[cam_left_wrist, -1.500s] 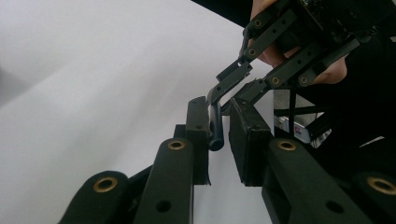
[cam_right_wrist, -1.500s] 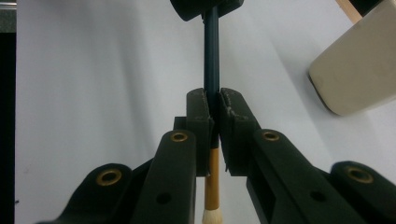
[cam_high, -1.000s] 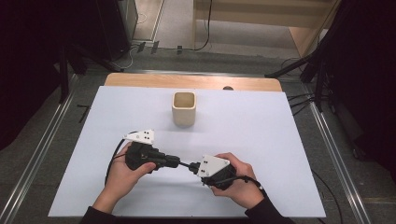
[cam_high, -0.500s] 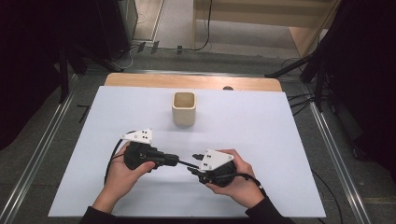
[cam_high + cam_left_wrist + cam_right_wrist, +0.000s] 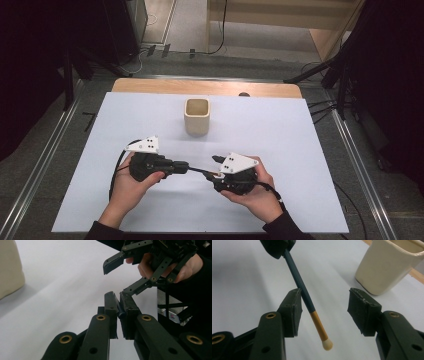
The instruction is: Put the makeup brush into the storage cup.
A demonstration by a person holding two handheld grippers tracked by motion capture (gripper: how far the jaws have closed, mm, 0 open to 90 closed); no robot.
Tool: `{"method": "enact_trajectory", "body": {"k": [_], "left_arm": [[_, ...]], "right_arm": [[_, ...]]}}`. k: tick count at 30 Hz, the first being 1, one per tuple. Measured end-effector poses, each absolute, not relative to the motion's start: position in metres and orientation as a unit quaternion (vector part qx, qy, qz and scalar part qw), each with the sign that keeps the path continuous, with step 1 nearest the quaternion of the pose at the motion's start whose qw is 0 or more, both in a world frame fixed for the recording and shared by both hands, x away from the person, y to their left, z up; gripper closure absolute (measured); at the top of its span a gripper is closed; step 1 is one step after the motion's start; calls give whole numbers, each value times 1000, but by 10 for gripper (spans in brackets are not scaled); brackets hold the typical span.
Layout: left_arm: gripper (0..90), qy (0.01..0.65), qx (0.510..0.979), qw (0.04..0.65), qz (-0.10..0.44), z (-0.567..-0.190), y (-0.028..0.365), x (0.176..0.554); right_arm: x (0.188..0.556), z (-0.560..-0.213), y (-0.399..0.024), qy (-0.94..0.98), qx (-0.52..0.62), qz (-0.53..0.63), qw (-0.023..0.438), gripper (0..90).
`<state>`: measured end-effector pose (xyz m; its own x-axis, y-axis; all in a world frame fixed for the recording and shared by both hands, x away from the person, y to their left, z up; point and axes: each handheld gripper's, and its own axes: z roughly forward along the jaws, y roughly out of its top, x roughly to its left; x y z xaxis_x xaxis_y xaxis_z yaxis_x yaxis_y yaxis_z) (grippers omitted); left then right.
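The left claw (image 5: 119, 312) pinches the slim, smooth teal pencil (image 5: 299, 282) with gold ferrule and cream eraser. That pencil passes between the right claw (image 5: 324, 306), whose ridged black pads have just been opening and stand apart, the left pad just beside it. A glossy cream squarish cup (image 5: 390, 265) stands beyond on the matte white desk (image 5: 300, 150).

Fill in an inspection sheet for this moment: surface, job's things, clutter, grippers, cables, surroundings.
Surface: white table top, wooden strip along the far edge.
Job's things: dark green pencil with an eraser end; beige cup upright, standing apart farther back.
Clutter: nothing seen.
Grippers: left gripper is shut on the pencil; right gripper has just been opening, and the pencil lies between its jaws, beside one jaw with a wide gap to the other.
Cables: a black cable loops from the left gripper.
Surroundings: grey floor, metal rails at the table's sides, dark equipment, wooden furniture behind.
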<state>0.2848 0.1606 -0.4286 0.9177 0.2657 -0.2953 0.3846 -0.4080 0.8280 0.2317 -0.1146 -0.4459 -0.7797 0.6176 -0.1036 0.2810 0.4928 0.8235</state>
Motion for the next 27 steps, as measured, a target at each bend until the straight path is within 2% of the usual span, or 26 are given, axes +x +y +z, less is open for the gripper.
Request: {"method": "enact_trajectory", "body": {"k": [15, 27], "left_arm": [[859, 215, 812, 543, 23, -419, 169, 278], [859, 224, 793, 561, 79, -415, 166, 268]], "right_arm": [[235, -444, -121, 799, 328, 470, 183, 394], [234, -444, -122, 746, 377, 526, 158, 410]]}}
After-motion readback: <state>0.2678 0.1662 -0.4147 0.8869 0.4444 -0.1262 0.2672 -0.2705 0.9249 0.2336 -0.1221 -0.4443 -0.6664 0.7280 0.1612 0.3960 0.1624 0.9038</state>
